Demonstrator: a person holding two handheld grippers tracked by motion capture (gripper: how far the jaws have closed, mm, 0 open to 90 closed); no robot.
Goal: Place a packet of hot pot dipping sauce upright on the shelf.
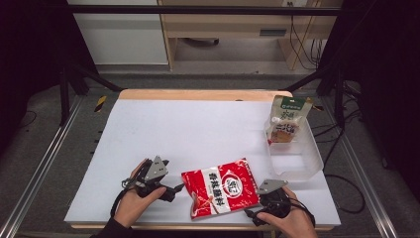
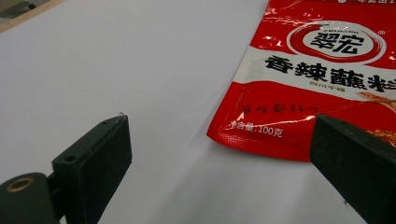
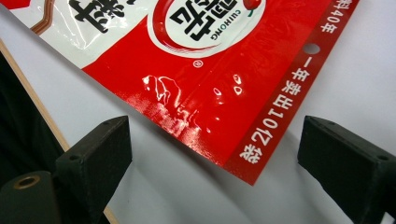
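1. I had the red seasoning packet [image 1: 221, 188] lying flat near the front edge of the white table [image 1: 188, 129], between my two grippers, its long axis running from about 10 o'clock to 4 o'clock in the high view.
2. My left gripper [image 1: 174, 191] sat at the packet's 9 o'clock, jaws spread, the packet's bottom corner [image 2: 261, 140] just ahead and off toward its right jaw.
3. My right gripper [image 1: 251, 214] was at the packet's 4 o'clock, jaws spread, straddling the top seam corner [image 3: 247, 172]; I judged it nearer.
4. The clear bin [image 1: 297, 158] stood at 1 o'clock, a green-topped pouch [image 1: 287, 121] leaning inside.
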